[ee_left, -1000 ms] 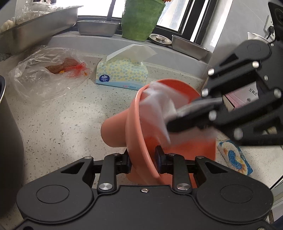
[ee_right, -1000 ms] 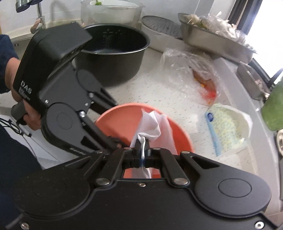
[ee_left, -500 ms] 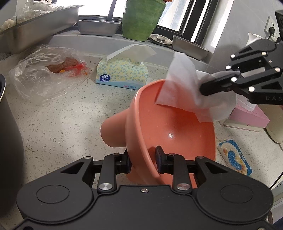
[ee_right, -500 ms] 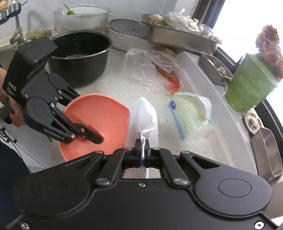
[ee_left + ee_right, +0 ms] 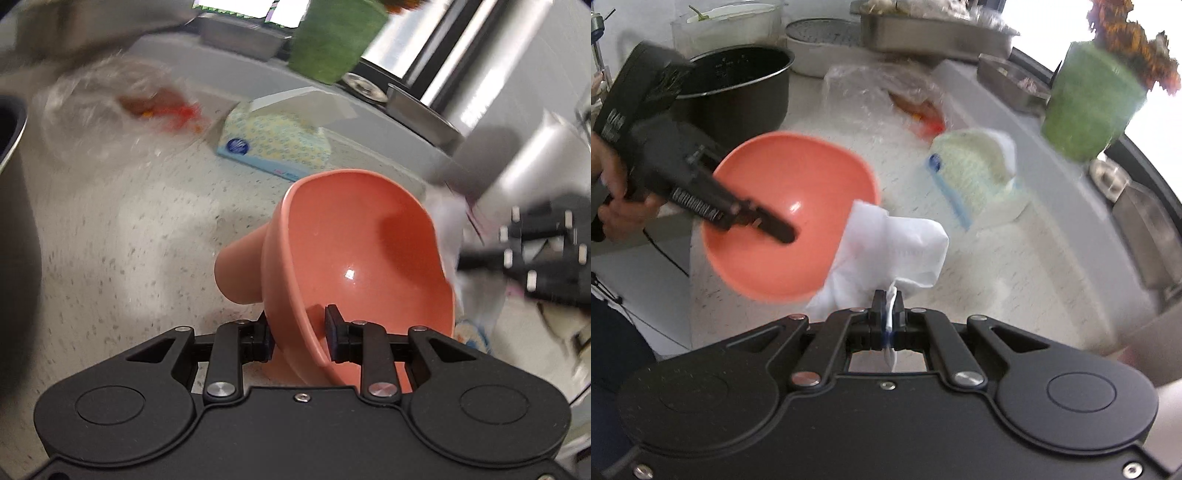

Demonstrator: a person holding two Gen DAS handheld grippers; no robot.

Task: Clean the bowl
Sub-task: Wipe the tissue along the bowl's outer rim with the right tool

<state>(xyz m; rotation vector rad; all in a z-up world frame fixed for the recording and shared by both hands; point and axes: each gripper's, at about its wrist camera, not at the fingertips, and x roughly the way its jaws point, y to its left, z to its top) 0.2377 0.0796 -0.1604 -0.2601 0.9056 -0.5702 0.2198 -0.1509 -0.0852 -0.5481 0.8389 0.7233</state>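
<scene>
Now bowl point(image 5: 354, 251) rim between left fingers point(image 5: 334, 332), tissue point(image 5: 894, 247) beside rim

We see the salmon-pink plastic bowl point(image 5: 354, 251) tipped on its side above the speckled counter, its round foot pointing away to the left and its open mouth facing right. Its inside is smooth and glossy, with a small bright highlight near the bottom, and looks bare. Its near rim is pinched between two black pads, one inside the bowl and one outside. Just beside its far rim hangs the crumpled white tissue point(image 5: 890, 251), outside the bowl, gathered to a thin twist at its lower end, where it is clamped.
</scene>
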